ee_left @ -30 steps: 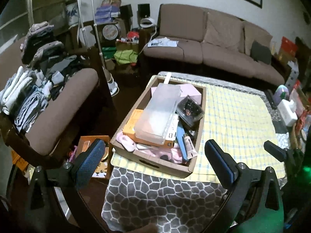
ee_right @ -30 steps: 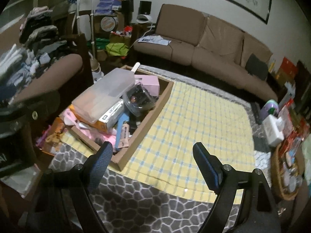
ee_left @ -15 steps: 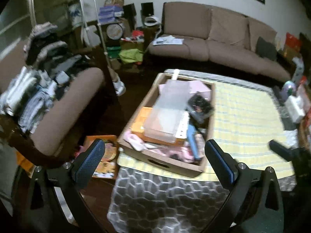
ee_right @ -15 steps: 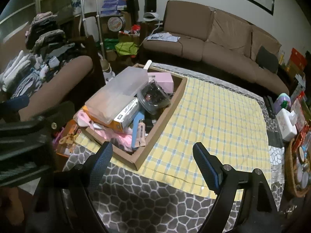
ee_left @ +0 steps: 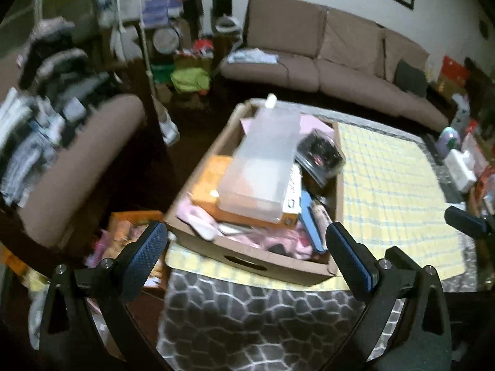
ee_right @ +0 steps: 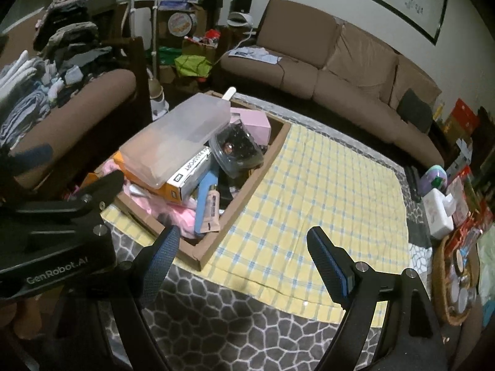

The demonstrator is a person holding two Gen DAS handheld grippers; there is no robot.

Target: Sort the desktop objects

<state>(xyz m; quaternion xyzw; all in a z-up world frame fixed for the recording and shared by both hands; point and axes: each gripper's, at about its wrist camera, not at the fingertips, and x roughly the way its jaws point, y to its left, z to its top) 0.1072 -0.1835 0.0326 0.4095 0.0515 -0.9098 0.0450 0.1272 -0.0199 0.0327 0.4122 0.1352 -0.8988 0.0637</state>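
Closer now than a second ago, the cardboard box (ee_left: 247, 262) fills more of the left wrist view, its near wall just beyond the left gripper (ee_left: 246, 255), whose jaws gape with nothing between them. The right gripper (ee_right: 241, 258) hangs equally wide and empty over the yellow checked cloth (ee_right: 309, 191), the box off to its left. Inside the box a frosted plastic case (ee_right: 176, 136) lies on an orange-and-white carton (ee_right: 185, 173), beside a clear tub (ee_right: 236, 151), a pink box (ee_right: 252, 122) and a blue tube (ee_right: 204, 198).
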